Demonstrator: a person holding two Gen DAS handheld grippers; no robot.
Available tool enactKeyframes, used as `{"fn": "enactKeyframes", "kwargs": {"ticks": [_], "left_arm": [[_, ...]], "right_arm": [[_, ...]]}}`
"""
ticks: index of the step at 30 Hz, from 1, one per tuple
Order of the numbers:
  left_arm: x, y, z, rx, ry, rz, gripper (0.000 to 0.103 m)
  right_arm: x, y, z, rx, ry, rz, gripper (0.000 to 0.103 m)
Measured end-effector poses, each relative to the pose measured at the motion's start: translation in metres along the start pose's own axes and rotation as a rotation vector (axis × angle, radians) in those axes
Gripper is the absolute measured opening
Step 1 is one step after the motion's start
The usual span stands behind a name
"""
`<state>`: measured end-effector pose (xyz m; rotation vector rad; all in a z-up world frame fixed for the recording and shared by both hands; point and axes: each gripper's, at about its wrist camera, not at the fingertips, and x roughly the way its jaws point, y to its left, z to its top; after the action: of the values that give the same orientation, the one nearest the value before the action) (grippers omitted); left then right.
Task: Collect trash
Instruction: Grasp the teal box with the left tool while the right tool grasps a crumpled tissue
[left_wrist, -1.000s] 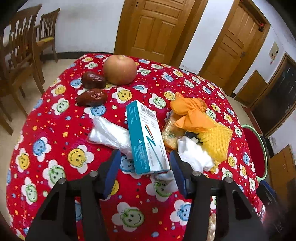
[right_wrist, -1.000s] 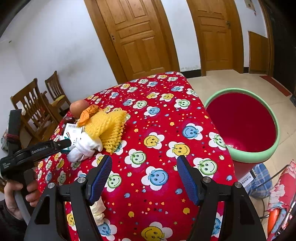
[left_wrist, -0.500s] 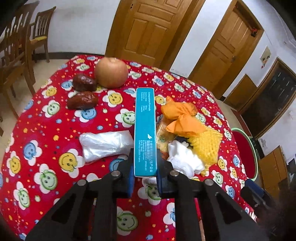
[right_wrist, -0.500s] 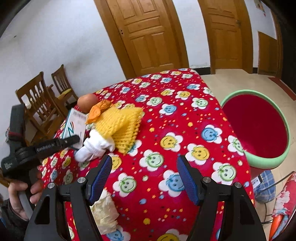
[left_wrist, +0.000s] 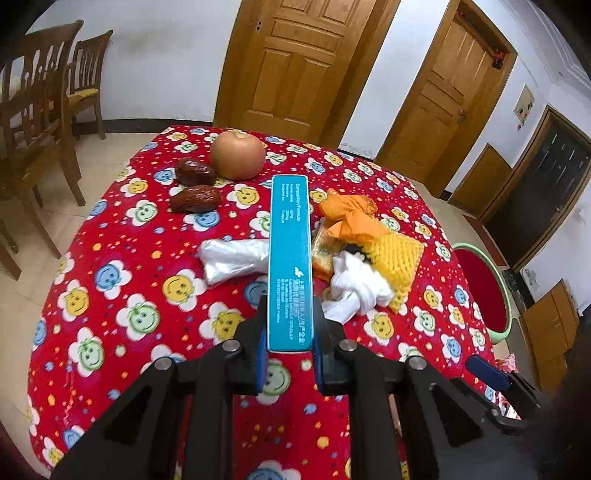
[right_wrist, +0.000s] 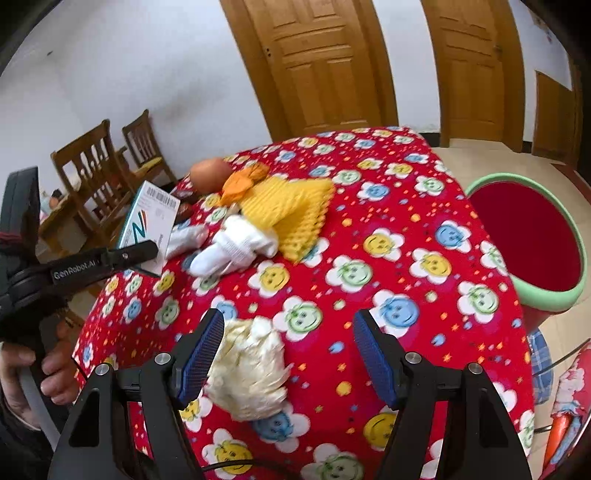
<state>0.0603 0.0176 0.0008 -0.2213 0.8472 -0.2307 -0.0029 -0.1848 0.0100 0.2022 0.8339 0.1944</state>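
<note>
My left gripper (left_wrist: 290, 350) is shut on a teal and white carton (left_wrist: 289, 258), held on edge above the red smiley tablecloth (left_wrist: 122, 280). The right wrist view shows the same carton (right_wrist: 149, 218) lifted at the table's left side. Trash lies beyond it: a clear plastic bag (left_wrist: 232, 260), a white wad (left_wrist: 358, 290), yellow foam netting (left_wrist: 397, 258) and an orange wrapper (left_wrist: 349, 219). My right gripper (right_wrist: 288, 358) stands open over the near table edge, with a crumpled cream wad (right_wrist: 251, 369) lying by its left finger. A red bin with a green rim (right_wrist: 532, 240) stands on the floor at right.
An apple (left_wrist: 238, 155) and two brown dates (left_wrist: 194, 184) lie at the far side of the table. Wooden chairs (left_wrist: 35, 122) stand to the left, wooden doors (left_wrist: 295, 62) behind. A hand (right_wrist: 33, 373) holds the left gripper's handle.
My left gripper shut on the carton, turned it on edge and raised it off the cloth. My right gripper slid left, bringing the cream wad between its fingers' reach.
</note>
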Motion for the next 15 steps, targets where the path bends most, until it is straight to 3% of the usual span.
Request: {"fn": "enactKeyframes", "kwargs": {"ticks": [15], "left_arm": [[-0.006,0.012,-0.010,-0.017,0.003,0.040,0.018]], "right_arm": [[0.020,0.019,-0.020,-0.035,0.082,0.060,0.070]]}}
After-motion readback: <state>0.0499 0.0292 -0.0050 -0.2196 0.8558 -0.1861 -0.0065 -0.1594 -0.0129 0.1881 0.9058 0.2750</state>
